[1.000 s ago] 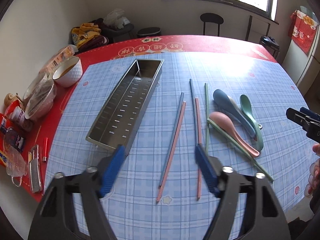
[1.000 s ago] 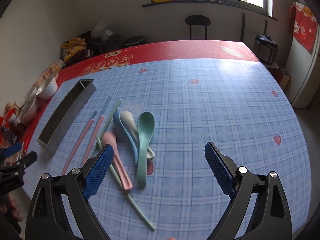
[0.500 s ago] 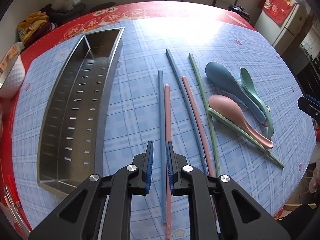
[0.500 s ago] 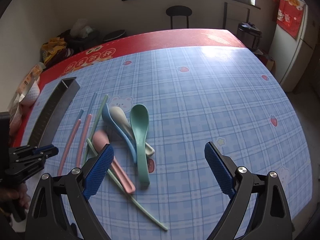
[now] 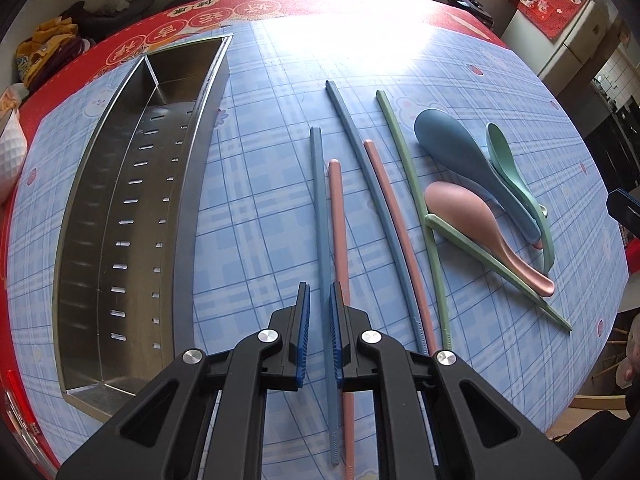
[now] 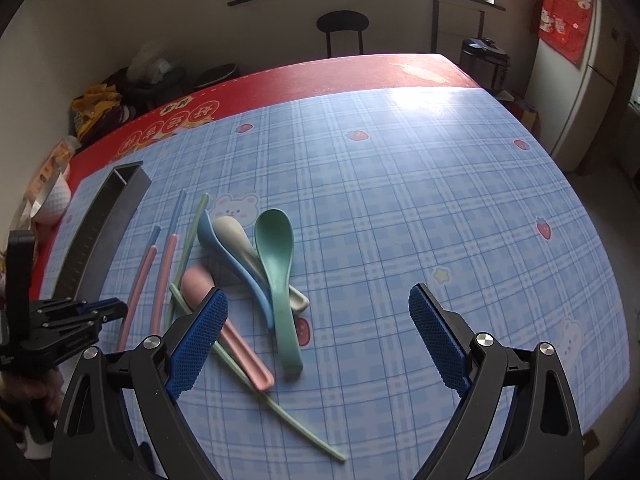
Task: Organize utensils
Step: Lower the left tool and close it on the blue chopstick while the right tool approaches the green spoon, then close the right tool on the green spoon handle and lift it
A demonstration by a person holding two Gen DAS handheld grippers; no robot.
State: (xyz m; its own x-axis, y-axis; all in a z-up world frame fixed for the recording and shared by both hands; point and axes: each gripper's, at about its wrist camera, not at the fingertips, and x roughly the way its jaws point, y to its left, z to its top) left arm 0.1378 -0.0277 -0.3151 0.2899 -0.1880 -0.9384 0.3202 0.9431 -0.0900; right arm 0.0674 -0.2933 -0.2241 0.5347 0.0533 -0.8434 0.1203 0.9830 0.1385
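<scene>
My left gripper (image 5: pixel 319 332) is closed down around a blue chopstick (image 5: pixel 318 200) lying on the blue checked tablecloth, with a pink chopstick (image 5: pixel 338 216) just right of it. A second blue chopstick (image 5: pixel 360 160), a pink one (image 5: pixel 394 216) and two green ones (image 5: pixel 404 156) lie further right. Blue (image 5: pixel 456 148), pink (image 5: pixel 464 212) and green (image 5: pixel 508 164) spoons lie in a pile at the right; the pile also shows in the right wrist view (image 6: pixel 276 264). A long steel tray (image 5: pixel 120 208) lies at the left. My right gripper (image 6: pixel 316 336) is open and empty above the table.
A white bowl (image 5: pixel 10 152) and packets stand at the left table edge on the red cloth. A stool (image 6: pixel 342 24) and a fridge (image 6: pixel 576 92) stand beyond the table. The left gripper shows in the right wrist view (image 6: pixel 92 312).
My left gripper has come down over the chopsticks and closed from wide open onto the blue chopstick. My right gripper stays open and has shifted only slightly.
</scene>
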